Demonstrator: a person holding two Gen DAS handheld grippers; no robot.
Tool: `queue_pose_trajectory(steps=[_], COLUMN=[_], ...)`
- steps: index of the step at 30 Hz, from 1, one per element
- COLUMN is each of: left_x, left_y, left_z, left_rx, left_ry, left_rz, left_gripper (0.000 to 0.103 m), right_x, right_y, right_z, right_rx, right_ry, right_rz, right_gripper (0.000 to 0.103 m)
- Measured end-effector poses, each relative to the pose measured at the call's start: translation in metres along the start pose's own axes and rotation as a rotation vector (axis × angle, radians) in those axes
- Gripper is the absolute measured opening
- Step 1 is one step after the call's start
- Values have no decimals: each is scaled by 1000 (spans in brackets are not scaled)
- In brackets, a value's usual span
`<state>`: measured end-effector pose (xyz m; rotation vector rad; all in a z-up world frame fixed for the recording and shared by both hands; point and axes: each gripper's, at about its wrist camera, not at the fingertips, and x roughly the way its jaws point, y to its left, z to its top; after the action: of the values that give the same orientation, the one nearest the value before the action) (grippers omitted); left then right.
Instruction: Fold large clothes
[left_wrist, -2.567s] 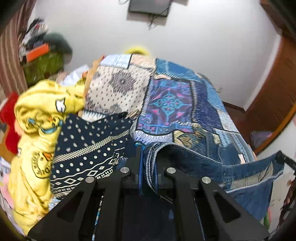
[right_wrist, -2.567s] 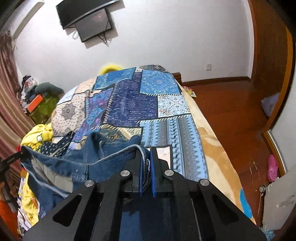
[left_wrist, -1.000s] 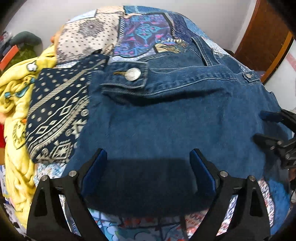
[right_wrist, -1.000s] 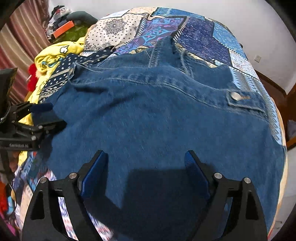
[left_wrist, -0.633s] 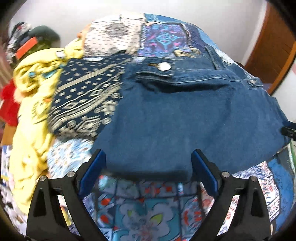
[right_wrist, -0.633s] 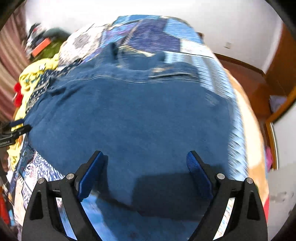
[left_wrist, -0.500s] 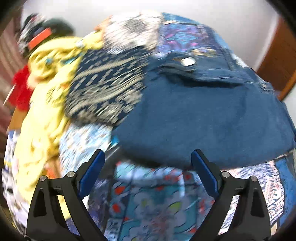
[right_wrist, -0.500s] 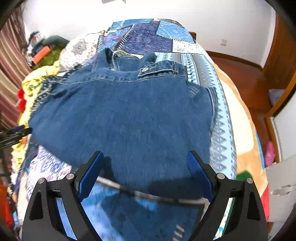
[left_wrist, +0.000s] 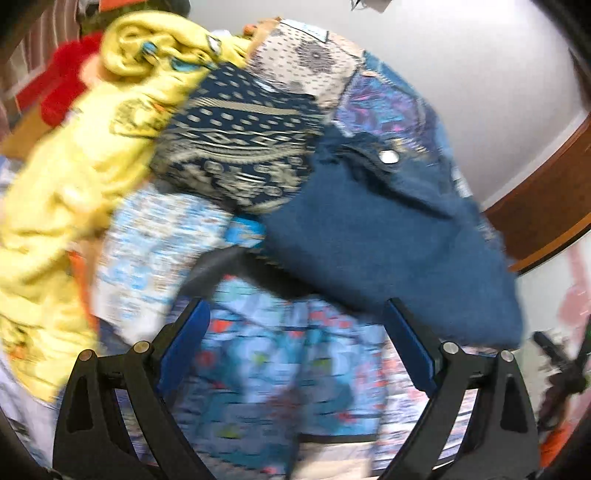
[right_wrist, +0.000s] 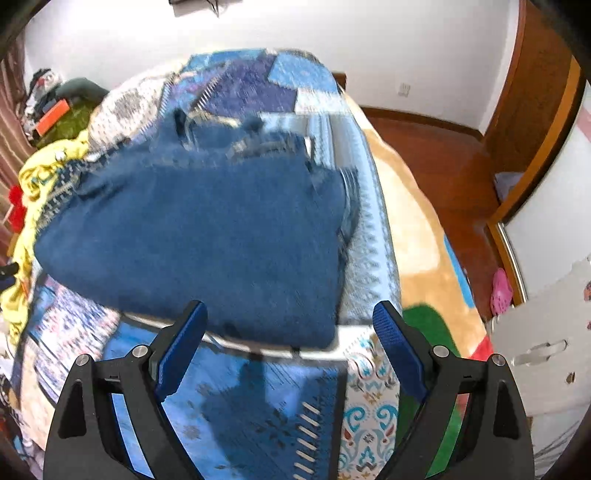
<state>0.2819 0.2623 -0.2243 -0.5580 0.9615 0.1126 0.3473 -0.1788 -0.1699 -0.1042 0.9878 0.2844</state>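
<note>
Having released the denim jacket (right_wrist: 207, 229), both tongs (spread wide) withdrew.

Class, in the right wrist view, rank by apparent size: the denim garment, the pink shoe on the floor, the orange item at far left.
1. denim garment
2. orange item
3. pink shoe
The last two look nearly alike, so their order is unsure.

Layout: garment lying on bed.
Denim jacket (right_wrist: 207, 229) is lying on the bed (right_wrist: 413, 229); clothes pile (left_wrist: 74, 155) is sitting left of it.
</note>
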Motion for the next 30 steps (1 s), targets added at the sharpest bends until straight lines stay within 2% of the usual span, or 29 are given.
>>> queue_pose_trajectory(steps=[2, 5, 8, 10, 14, 20, 21, 23, 25, 28, 30], left_x=[10, 29, 52, 61, 85, 114, 118, 125, 131, 132, 122], left_y=[-6, -14, -14, -11, 4, 25, 26, 29, 31, 36, 33], left_z=[0, 0, 0, 1, 8, 20, 21, 24, 27, 29, 30], left_rx=[-47, -111, -188, -229, -336, -474, -489, -512, -548, -596, -574], left_ry=[28, 72, 106, 107, 108, 92, 85, 67, 48, 34, 14], left_rz=[-101, -207, -285, -309, -407, -526, -528, -528, -553, -566, -546], left_gripper=[95, 95, 95, 95, 89, 63, 57, 52, 51, 42, 31], right_x=[-4, -5, 3, 12, 33, 51, 53, 55, 54, 51, 46], right_y=[7, 22, 36, 46, 62, 70, 70, 71, 72, 73, 74], right_z=[7, 17, 23, 23, 23, 18, 17, 17, 18, 19, 20], right_rx=[-4, -7, -11, -19, -42, -46, -43, -44, -49, -46, -49], right_ry=[-31, -60, -62, -46, -7, 48, 54, 56, 59, 66, 64], right_rz=[17, 55, 96, 115, 136, 151, 151, 148, 141, 137, 136], right_gripper=[90, 90, 90, 90, 90, 90, 90, 90, 90, 90, 90])
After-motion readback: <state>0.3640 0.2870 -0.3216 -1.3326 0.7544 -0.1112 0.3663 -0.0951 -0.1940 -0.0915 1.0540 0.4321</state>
